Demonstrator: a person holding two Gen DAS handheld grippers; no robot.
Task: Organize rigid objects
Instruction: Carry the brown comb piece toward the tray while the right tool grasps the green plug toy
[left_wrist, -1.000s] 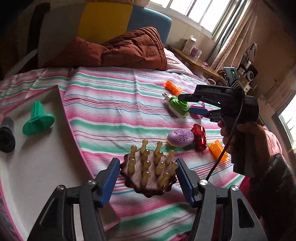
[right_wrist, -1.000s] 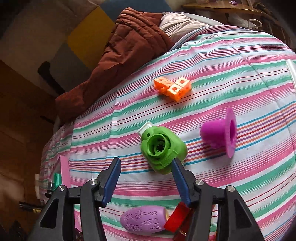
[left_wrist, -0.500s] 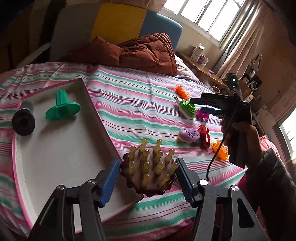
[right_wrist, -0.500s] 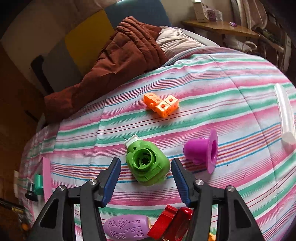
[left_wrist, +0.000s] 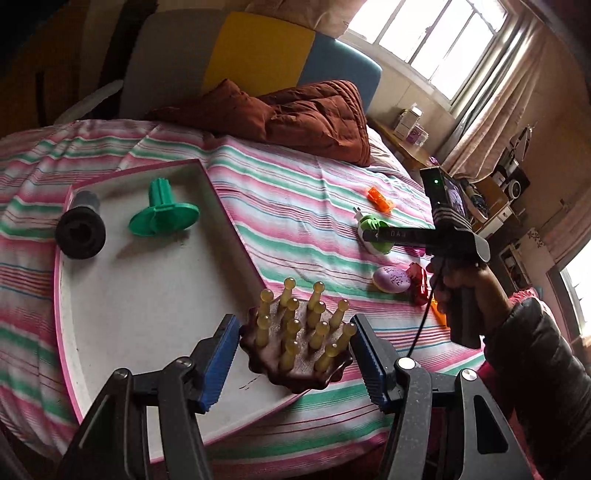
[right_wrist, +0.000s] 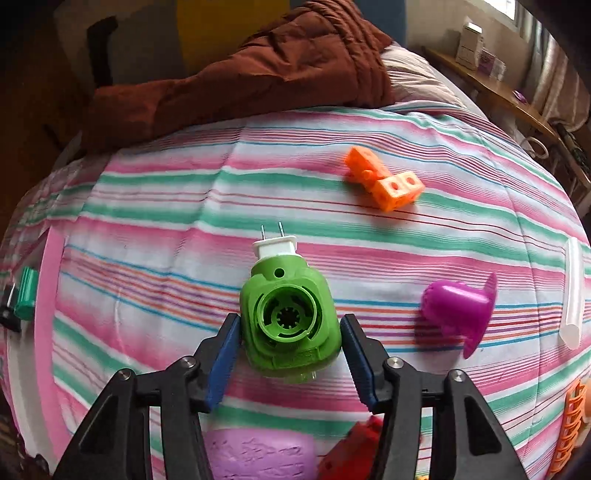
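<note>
My left gripper (left_wrist: 291, 349) is shut on a brown massage brush (left_wrist: 295, 350) with yellow pegs and holds it over the near right corner of a pink-rimmed white tray (left_wrist: 147, 295). The tray holds a green flanged part (left_wrist: 162, 214) and a black cylinder (left_wrist: 79, 229). My right gripper (right_wrist: 290, 343) is open, its jaws on either side of a green plug-in device (right_wrist: 290, 314) lying on the striped bed; it also shows in the left wrist view (left_wrist: 373, 234).
On the bedspread lie orange cubes (right_wrist: 384, 181), a purple flanged part (right_wrist: 458, 310), a clear tube (right_wrist: 572, 291), a lilac oval (right_wrist: 258, 454), a red object (right_wrist: 354, 446) and an orange comb-like piece (right_wrist: 572, 424). A brown quilt (right_wrist: 258, 70) lies at the head.
My left gripper carried the brush leftward from above the bedspread to the tray's corner. My right gripper moved down and forward until its jaws flank the green device.
</note>
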